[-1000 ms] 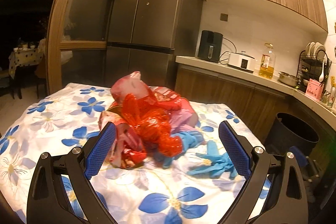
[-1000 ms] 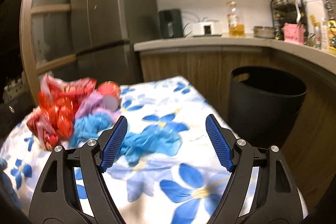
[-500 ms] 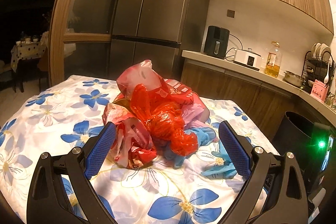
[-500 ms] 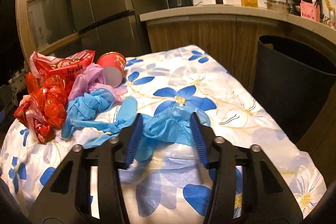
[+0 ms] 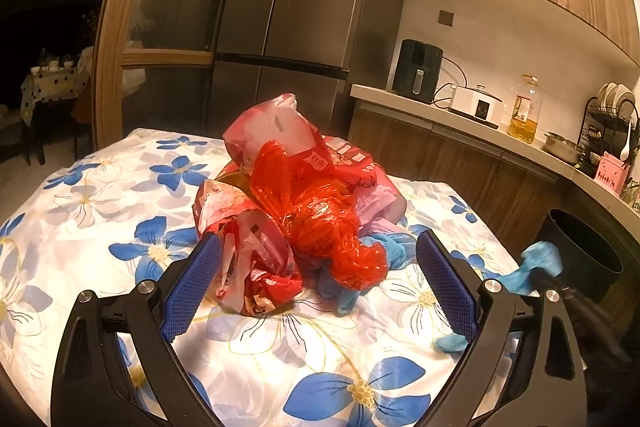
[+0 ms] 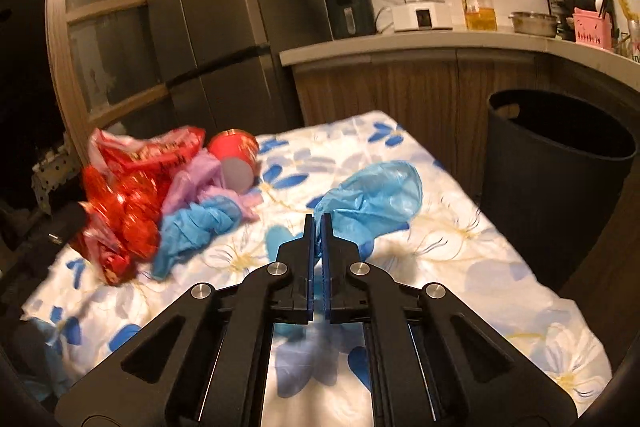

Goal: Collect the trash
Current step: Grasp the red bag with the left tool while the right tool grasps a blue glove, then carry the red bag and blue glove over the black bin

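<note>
Left gripper (image 5: 318, 281) sits low and level, black arms splayed out to both sides, blue ribbed pads (image 5: 192, 289) facing each other w/ a wide gap, nothing between them, jaws fully apart. Both pads tilt outward a bit at the tips. Right gripper (image 6: 317, 227) is the opposite: jaws pressed nearly together, only a thin slit betw. the blue pads (image 6: 326, 259), pinching a bit of blue glove (image 6: 372, 199) at the fingertips; rest of it bulges up and to the right of the tips. Right gripper also shows at far right edge of left wrist view (image 5: 536, 277), blurred, glove in its tip.
</note>
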